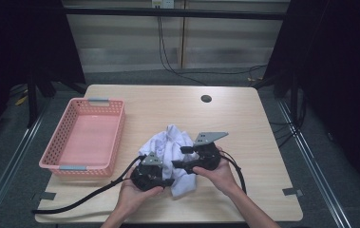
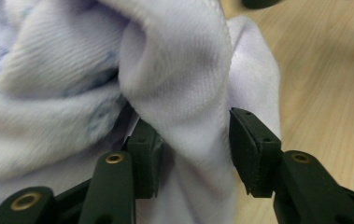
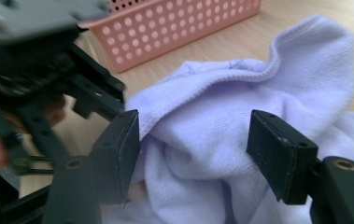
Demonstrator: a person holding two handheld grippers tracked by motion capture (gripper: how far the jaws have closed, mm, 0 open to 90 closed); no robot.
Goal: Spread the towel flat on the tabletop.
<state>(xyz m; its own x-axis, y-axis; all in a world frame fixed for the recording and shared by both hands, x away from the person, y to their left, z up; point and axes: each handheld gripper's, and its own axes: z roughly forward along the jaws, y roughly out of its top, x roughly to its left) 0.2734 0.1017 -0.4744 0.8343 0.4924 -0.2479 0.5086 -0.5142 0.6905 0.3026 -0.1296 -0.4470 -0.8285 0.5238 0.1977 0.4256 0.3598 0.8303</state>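
Two tools at one unlabelled white cloth (image 1: 173, 156)

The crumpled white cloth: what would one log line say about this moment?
item: crumpled white terry cloth on wooden table | left tongs: fold between pads | right tongs: open around cloth | pink perforated plastic basket: empty
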